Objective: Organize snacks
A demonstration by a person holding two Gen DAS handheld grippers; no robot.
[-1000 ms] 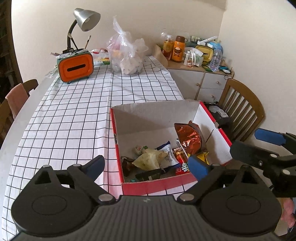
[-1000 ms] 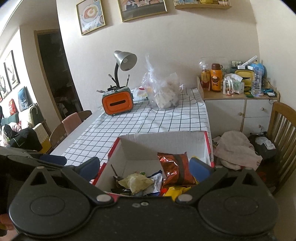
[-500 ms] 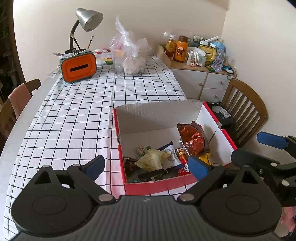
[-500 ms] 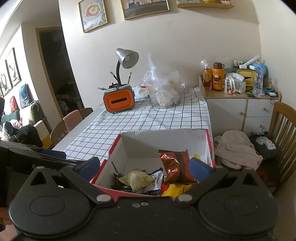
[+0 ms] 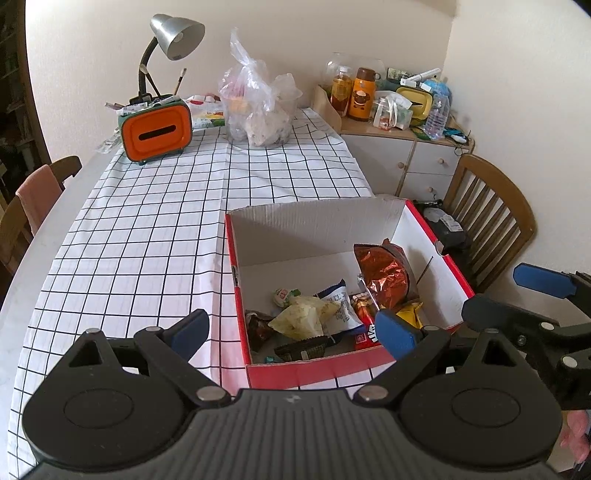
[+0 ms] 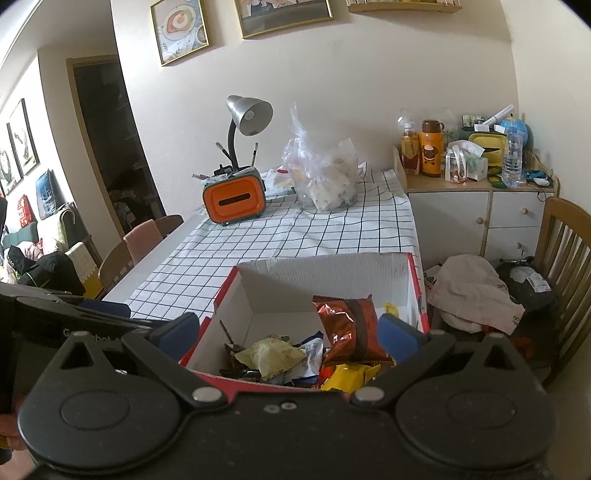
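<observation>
Both my jaws stand wide and empty, and the snacks heap in the box at the tabletop's near right edge, closest below my right gripper.

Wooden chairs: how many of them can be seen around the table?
3. One chair stands right of the table, by the cabinet. Two stand on the left: one with pink cloth over its back, another nearer the camera. Others may be out of view.

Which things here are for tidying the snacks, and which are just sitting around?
For the job:
red cardboard box
shiny orange crinkly snack bag
pale green snack packet
yellow wrapper

Just lying about:
orange tissue box
silver desk lamp
clear plastic bag
wooden chair
</observation>
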